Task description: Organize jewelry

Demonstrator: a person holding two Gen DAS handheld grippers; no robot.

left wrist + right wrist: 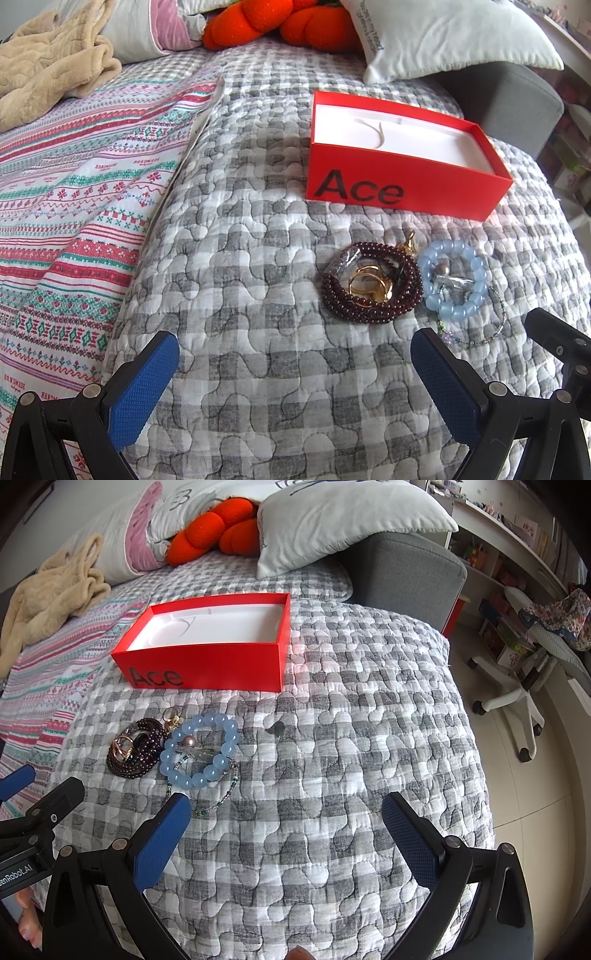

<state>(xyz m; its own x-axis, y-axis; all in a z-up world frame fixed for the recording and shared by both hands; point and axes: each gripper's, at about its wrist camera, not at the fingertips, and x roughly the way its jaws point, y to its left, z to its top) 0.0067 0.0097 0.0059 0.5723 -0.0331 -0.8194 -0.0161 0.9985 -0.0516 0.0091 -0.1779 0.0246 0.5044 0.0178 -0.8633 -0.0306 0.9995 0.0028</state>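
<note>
Hovering low over the quilt [258, 258], the left gripper [291, 384] points toward the headboard end, its blue pads [142, 391] spread wide with nothing between them. Ahead of its right pad lies the jewelry, a small pile on the grey checks: a dark red bracelet [373, 282] coiled in several loops around gold rings [369, 284], and touching it on the right a pale blue bracelet [454, 277] of large round beads with a pearl-like bead and clear pieces inside its ring. A thin beaded strand [495, 328] curls from under the blue one toward the right gripper's arm. Beyond the pile sits the red box [399, 192] (marked "Ace"), open, white inside, apart from the jewelry.

The right gripper [286, 830] hangs beside the left, tilted the same way, fingers [162, 840] likewise splayed and holding nothing. Its left fingertip is just beside the thin strand [221, 801]; the blue bracelet [199, 753] lies just ahead-left of it, outside the gap between the fingers.
</note>
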